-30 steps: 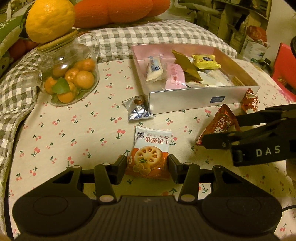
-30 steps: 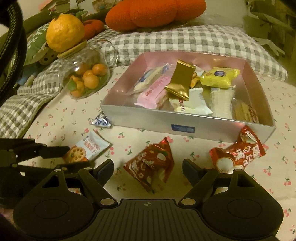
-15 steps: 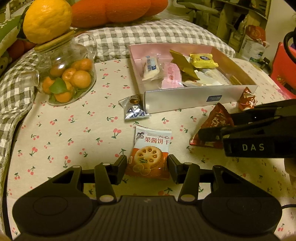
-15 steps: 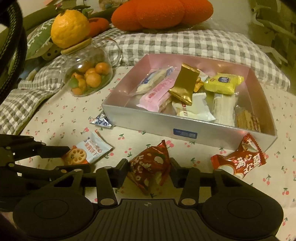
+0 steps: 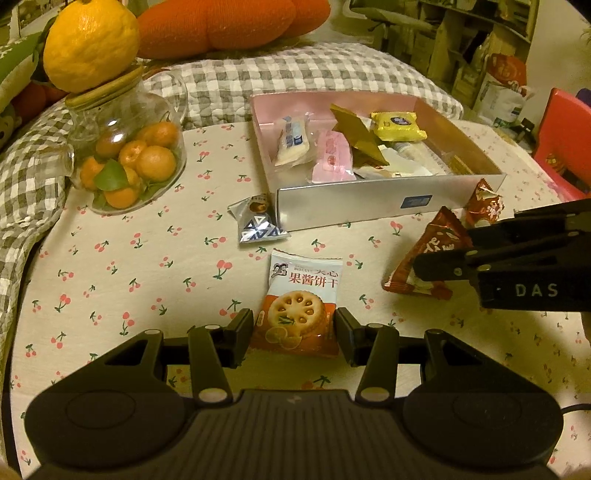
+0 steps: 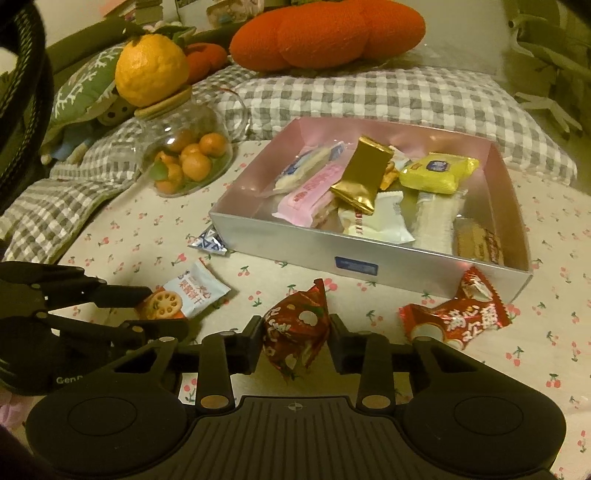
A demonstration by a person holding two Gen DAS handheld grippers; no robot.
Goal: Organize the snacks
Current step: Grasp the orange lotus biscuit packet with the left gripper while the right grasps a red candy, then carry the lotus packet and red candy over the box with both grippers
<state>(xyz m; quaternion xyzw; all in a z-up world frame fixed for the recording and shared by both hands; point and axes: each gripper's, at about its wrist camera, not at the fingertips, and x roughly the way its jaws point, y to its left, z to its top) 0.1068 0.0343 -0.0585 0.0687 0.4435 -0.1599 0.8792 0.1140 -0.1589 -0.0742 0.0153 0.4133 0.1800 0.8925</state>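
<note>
My left gripper (image 5: 294, 334) is shut on an orange biscuit packet (image 5: 299, 306) that lies on the cherry-print tablecloth; it also shows in the right wrist view (image 6: 184, 295). My right gripper (image 6: 295, 338) is shut on a dark red triangular snack packet (image 6: 295, 328), seen in the left wrist view (image 5: 428, 258) with the right gripper's fingers (image 5: 461, 266) around it. The silver box with a pink inside (image 6: 369, 254) holds several wrapped snacks. A second red packet (image 6: 458, 317) and a blue-silver packet (image 5: 256, 221) lie beside the box.
A glass jar of small oranges (image 5: 125, 162) with a big yellow citrus (image 5: 90, 44) on its lid stands at the left. Checked cushions (image 6: 369, 96) and an orange pumpkin pillow (image 6: 325, 33) lie behind the box. A red chair (image 5: 565, 144) stands at the right.
My right gripper moved forward around the dark red packet and shut on it, lifting it a little. My left gripper stayed shut on the biscuit packet.
</note>
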